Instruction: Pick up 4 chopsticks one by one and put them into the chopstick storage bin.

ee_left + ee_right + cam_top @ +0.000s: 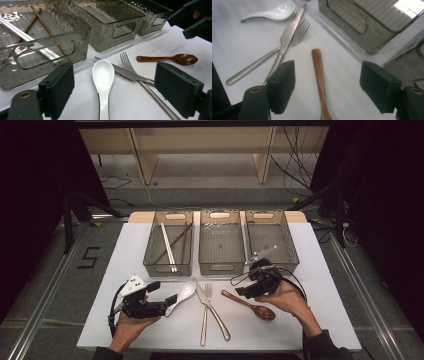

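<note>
A white ceramic spoon (184,294) lies on the white table, bowl towards the bins. My left gripper (165,293) stands open at its handle end. In the left gripper view the spoon (103,75) runs between the black pads (58,88), and neither pad touches it. A brown wooden spoon (250,304) lies to the right. My right gripper (245,286) hangs open just above its handle. In the right gripper view the wooden handle (319,72) lies between the wide-apart pads (282,85), untouched. A steel knife (212,309) and a fork (205,316) lie crossed between the two spoons.
Three smoky clear bins stand in a row behind the cutlery. The left bin (167,269) holds white and brown chopsticks (170,245). The middle bin (220,268) and the right bin (291,247) look bare inside. The right gripper (192,17) hangs close to the right bin's front wall.
</note>
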